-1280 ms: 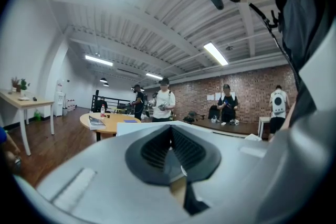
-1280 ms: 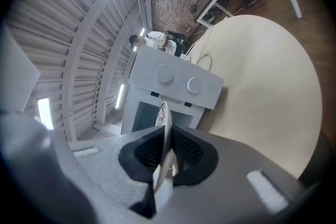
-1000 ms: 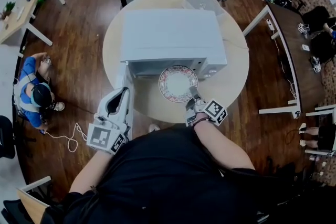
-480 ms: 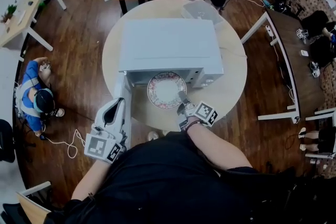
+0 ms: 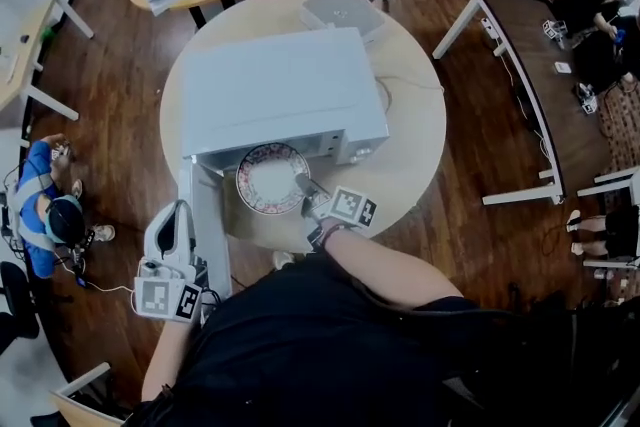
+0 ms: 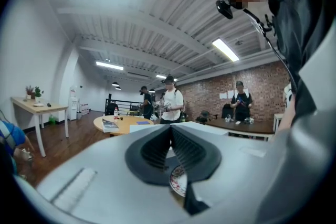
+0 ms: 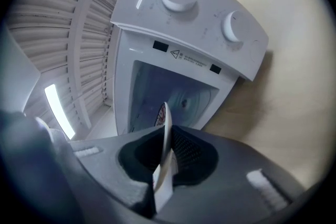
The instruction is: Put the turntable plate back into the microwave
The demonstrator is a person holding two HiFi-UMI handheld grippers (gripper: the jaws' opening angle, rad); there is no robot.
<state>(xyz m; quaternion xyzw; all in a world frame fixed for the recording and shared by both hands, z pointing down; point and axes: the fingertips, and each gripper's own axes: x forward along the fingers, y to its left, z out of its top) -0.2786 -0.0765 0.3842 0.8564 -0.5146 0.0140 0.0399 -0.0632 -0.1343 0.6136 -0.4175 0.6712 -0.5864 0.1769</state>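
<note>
right claw [image 5: 303, 185] is clamped on the near right rim of the plate [image 5: 270, 177], holding it level at the mouth of the microwave [image 5: 280, 90], apparently for sliding in, while the left claw [image 5: 181, 209], closed on nothing, hangs just left of the open door [image 5: 205, 215].

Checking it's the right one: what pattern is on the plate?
The plate has a white centre and reddish patterned rim; clearest in head view.

Head view: plate [image 5: 272, 178] rim at 12 o'clock hidden under microwave [image 5: 280, 90] roof; cavity unseen. Left gripper view: plate only sliver near 6 o'clock, behind left gripper [image 6: 170, 131]. Right gripper view: plate edge-on, pattern mostly hidden; markings [image 7: 181, 55] on microwave panel too small.
</note>
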